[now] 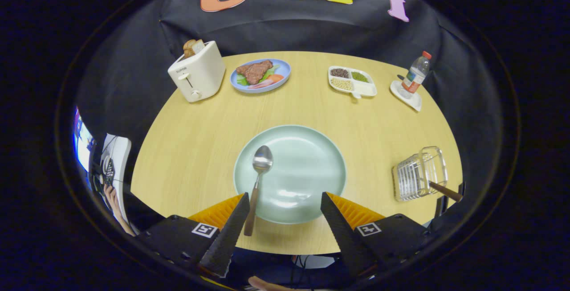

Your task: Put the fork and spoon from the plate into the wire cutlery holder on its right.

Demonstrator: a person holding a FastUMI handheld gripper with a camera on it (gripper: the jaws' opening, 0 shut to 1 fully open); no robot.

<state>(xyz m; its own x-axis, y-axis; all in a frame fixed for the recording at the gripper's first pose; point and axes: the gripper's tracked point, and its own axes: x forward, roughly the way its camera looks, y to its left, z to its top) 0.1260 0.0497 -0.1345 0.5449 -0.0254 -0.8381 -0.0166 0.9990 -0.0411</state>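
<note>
Fingers of the gripper (284,202) stand spread wide, gripping nothing, over the near rim of the plate (311,166). Just inside the left finger lies the spoon (257,184), bowl on the plate, wooden handle hanging past the rim toward the table (187,148) edge. Right of the plate sits the wire holder (418,173) with a wooden handle sticking out, probably the fork (444,190). Beyond are a toaster (198,71), a steak plate (260,75), a divided tray (352,80) and a bottle (415,75).
</note>
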